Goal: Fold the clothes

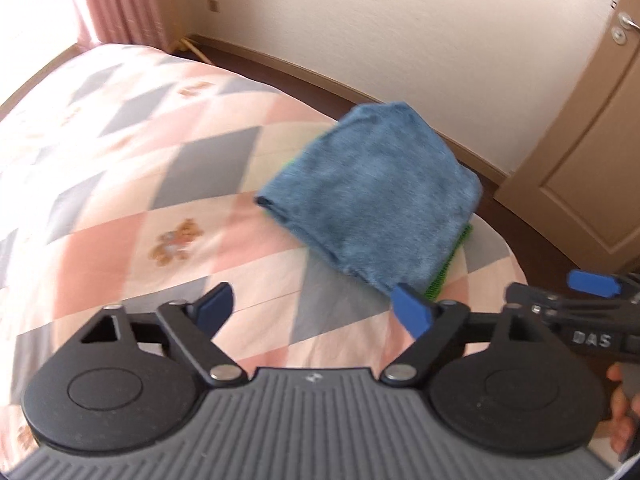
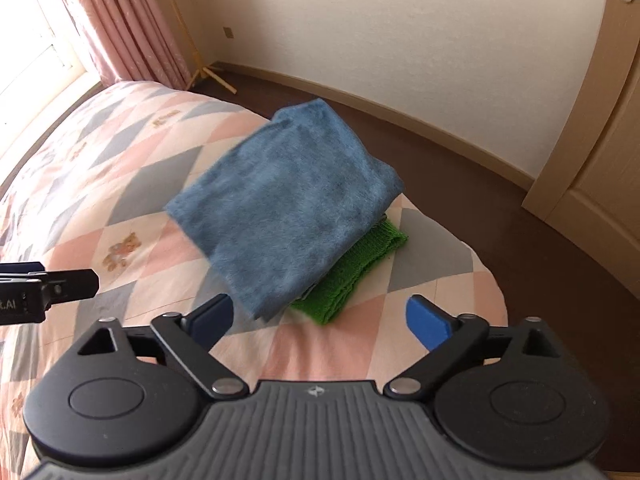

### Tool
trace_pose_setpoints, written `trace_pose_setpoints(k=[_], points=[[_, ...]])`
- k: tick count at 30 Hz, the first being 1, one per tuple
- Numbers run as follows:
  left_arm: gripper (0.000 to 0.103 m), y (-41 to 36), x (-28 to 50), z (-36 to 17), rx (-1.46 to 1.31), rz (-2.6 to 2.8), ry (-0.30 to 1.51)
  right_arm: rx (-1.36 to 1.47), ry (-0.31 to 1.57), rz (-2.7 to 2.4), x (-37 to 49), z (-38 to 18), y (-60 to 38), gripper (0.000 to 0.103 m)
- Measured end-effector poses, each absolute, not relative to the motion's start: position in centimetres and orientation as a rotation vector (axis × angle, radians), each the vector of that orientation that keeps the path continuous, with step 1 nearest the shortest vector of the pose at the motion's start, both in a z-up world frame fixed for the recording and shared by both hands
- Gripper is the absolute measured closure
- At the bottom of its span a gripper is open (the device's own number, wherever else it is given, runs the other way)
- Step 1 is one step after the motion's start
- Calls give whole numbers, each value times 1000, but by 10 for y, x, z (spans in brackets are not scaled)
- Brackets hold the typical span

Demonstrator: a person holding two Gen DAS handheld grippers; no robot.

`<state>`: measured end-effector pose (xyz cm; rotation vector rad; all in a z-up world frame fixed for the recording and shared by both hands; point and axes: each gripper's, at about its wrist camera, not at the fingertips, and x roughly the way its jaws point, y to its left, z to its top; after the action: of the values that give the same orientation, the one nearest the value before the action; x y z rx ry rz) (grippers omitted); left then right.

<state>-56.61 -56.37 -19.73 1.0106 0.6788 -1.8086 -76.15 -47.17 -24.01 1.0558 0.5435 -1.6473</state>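
Both hand-held grippers hang empty, jaws spread wide: the left hand-held gripper (image 1: 312,312), the right hand-held gripper (image 2: 320,318). Just ahead on the bed (image 2: 120,184), a folded blue cloth (image 2: 288,208) tops a green knit (image 2: 360,264). The stack's long axis runs away diagonally, and the right gripper seems nearer.

You are working in a bedroom of a home: a bed (image 2: 120,184) with a quilted cover of pink, grey and cream diamonds, printed with small teddy bears (image 1: 176,242), fills the near and left part of both views. At far left, pink curtains (image 2: 132,28) hang beside a bright window. A plain cream wall (image 2: 380,20) with a wooden skirting board runs across the far side, dark flooring (image 2: 560,264) lies beyond the bed, and a panelled beige door (image 1: 592,152) with a metal handle stands at right.
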Motion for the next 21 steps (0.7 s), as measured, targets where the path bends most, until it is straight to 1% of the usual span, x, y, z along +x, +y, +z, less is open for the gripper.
trace_pose_setpoints(k=[1, 3, 5, 13, 21], points=[[10, -558, -562, -190, 1000, -1800, 670, 1047, 538, -1645, -757, -233, -466, 6], [4, -546, -554, -177, 973, -1794, 657, 1030, 526, -1639, -748, -218, -456, 4], [1, -535, -545, -163, 946, -1797, 651, 1007, 520, -1635, -739, -205, -445, 3], [1, -500, -516, -127, 869, -1780, 617, 946, 526, -1632, -708, -169, -416, 2], [1, -458, -500, -100, 841, -1731, 411, 867, 552, -1688, -681, -138, -400, 2]])
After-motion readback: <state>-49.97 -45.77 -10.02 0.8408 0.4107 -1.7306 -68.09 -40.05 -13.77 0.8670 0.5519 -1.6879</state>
